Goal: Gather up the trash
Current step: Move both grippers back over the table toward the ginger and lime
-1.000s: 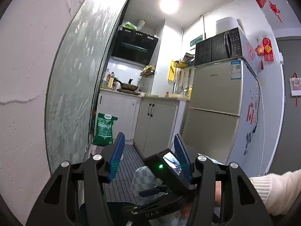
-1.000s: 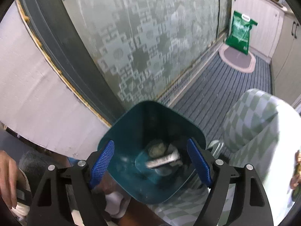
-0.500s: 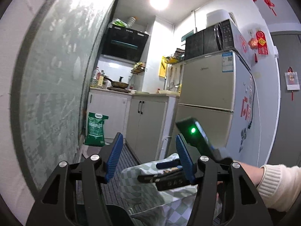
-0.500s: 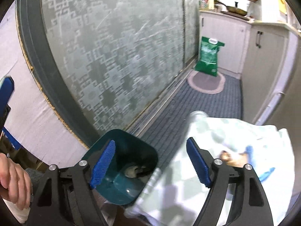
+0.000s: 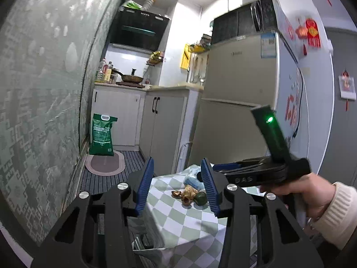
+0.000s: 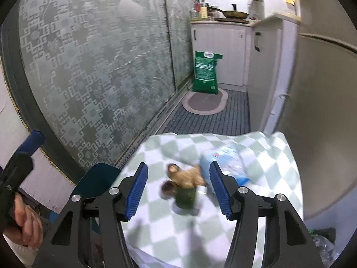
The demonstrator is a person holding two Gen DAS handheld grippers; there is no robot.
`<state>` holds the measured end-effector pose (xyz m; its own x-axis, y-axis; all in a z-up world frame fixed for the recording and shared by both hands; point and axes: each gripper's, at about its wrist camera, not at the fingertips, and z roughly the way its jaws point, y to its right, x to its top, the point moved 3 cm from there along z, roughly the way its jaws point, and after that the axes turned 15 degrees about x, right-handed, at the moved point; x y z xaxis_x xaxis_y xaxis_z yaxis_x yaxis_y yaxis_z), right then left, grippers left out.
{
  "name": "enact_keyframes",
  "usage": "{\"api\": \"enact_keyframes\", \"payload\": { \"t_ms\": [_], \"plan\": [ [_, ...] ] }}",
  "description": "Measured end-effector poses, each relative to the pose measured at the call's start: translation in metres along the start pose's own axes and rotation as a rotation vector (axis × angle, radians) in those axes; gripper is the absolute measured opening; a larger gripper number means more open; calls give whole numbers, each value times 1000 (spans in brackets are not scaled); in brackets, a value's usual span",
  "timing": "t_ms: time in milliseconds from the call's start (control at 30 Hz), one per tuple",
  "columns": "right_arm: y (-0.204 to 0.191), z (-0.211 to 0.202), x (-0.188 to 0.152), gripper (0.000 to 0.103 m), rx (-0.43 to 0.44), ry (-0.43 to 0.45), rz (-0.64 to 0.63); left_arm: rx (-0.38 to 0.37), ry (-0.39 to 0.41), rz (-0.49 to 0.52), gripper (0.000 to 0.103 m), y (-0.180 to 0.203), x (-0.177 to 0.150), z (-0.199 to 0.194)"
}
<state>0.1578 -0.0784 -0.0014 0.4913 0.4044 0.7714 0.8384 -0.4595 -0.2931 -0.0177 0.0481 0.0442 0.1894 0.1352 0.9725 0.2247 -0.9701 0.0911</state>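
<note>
Trash pile (image 6: pixel 185 187) framed at twelve o'clock between wide-open right gripper (image 6: pixel 178 192) jaws, likely lined up for picking; left gripper (image 5: pixel 176 187) equally wide, empty.

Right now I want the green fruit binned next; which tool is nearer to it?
Right. The right tool hangs just above the green fruit; the left tool sits farther back.
</note>
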Motion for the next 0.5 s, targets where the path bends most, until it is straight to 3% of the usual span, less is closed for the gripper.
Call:
{"api": "enact_keyframes", "payload": {
  "t_ms": [233, 500],
  "plan": [
    [29, -18, -14, 43, -8, 12, 52, 14, -103, 72, 36, 34, -18, 41],
    [46, -31, -26, 37, 12, 16, 85, 63, -315, 72, 28, 39, -54, 104]
  ]
}}
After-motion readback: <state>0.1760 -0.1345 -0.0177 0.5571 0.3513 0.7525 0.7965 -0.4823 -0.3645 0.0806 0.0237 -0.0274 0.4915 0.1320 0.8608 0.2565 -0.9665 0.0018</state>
